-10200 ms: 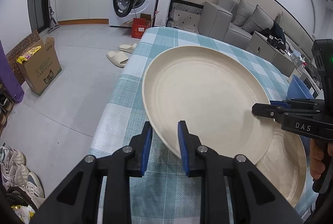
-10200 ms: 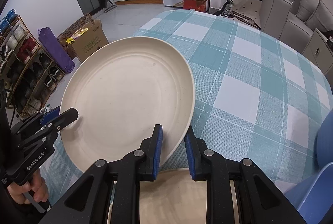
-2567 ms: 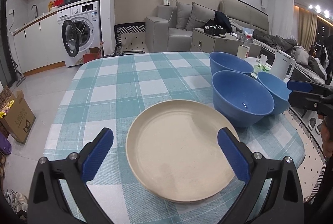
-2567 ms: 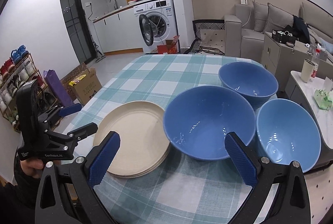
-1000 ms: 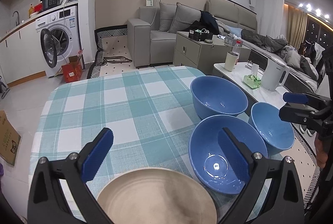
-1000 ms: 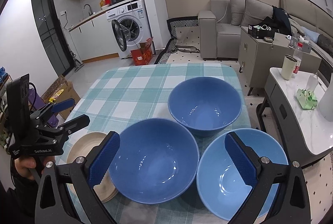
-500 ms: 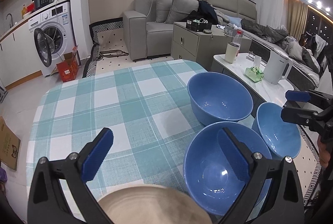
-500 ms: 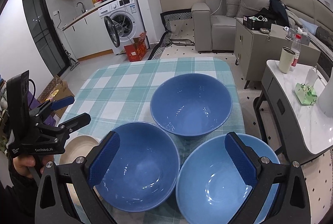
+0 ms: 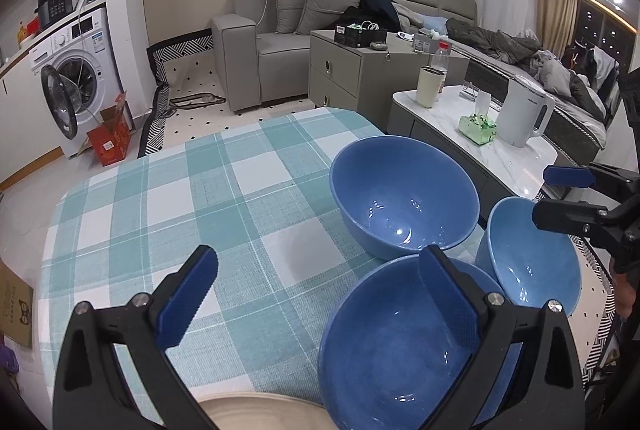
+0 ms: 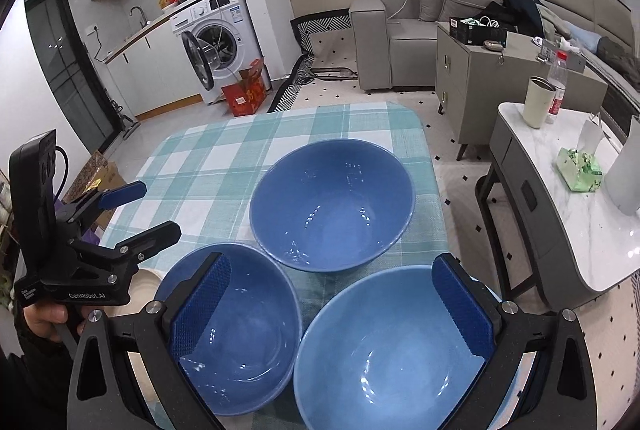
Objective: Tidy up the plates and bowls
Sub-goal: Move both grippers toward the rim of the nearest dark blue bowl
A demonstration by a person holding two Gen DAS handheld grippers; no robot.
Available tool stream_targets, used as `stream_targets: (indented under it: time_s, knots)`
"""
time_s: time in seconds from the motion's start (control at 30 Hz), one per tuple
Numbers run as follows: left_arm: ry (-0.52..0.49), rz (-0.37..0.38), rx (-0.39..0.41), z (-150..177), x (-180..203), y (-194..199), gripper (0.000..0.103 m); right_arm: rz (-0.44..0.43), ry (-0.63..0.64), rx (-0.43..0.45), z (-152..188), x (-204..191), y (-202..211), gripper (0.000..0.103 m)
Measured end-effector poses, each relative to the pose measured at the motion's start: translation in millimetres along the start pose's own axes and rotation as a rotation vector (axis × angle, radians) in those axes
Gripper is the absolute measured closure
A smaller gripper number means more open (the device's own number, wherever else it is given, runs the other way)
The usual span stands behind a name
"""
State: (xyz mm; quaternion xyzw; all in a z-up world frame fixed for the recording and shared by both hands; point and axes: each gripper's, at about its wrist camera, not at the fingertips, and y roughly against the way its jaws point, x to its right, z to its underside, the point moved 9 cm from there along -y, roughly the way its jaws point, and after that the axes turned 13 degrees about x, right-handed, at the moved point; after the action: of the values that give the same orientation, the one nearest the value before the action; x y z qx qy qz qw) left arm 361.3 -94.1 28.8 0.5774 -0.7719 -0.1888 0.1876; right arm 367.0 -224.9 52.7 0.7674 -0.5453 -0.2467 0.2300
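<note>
Three blue bowls stand on the checked tablecloth: a far bowl, a near-left bowl and a lighter near-right bowl. The cream plate stack lies at the table's near-left edge. My left gripper is open and empty above the near-left bowl's left rim. My right gripper is open and empty above the two near bowls. Each gripper shows in the other's view: the right, the left.
A marble side table with a kettle, a tissue pack and a cup stands right of the table. A grey cabinet, a sofa, a washing machine and a red box stand beyond.
Both grippers have moved forward and to the right, over the bowls. The plate stack has slid to the bottom of the left view. Both stay open.
</note>
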Motion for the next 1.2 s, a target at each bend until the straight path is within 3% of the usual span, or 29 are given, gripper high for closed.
stream_targets:
  time_s: [0.4, 0.97, 1.03, 1.2]
  knots:
    - [0.032, -0.009, -0.040, -2.1, -15.7, -28.8, 0.002, 0.041, -0.020, -0.035, -5.3, 23.4, -21.0, 0.001]
    - [0.022, -0.005, -0.081, -7.4, -9.1, -73.7, 0.002, 0.054, -0.056, -0.125, -6.0, 52.0, -72.5, 0.001]
    - [0.020, -0.002, -0.090, -4.7, -8.7, -78.5, 0.002, 0.049, -0.061, -0.130, -4.7, 52.1, -77.8, 0.003]
    - [0.022, -0.007, -0.111, 1.6, -10.5, -88.9, 0.002, 0.038, -0.068, -0.157, 0.3, 50.4, -90.1, 0.017]
